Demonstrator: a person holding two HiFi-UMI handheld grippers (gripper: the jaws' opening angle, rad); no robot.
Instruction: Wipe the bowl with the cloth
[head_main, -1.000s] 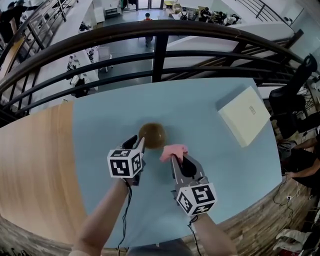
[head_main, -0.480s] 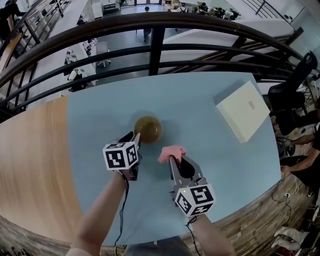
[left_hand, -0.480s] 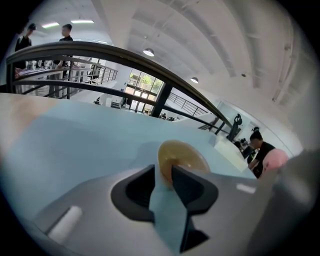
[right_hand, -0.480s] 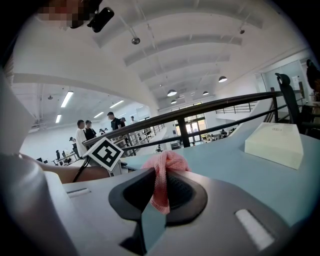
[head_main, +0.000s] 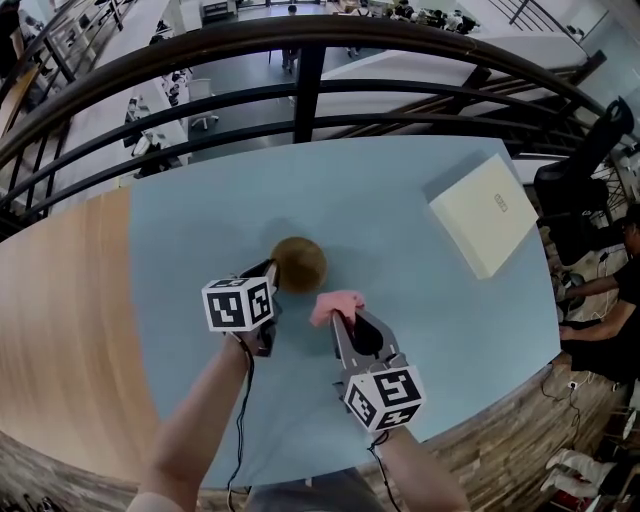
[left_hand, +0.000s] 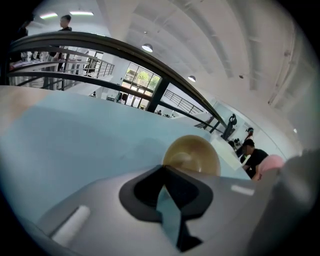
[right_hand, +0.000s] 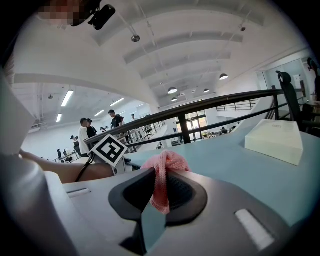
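Jaws of the left gripper (head_main: 272, 272) have just been closing and now meet, apparently pinching the near rim of the brown bowl (head_main: 300, 262), which sits midway between the edges of the blue tabletop (head_main: 400, 200). Jaws of the right gripper (head_main: 340, 318) clench the pink cloth (head_main: 337, 303) just beside the bowl, toward the near edge.
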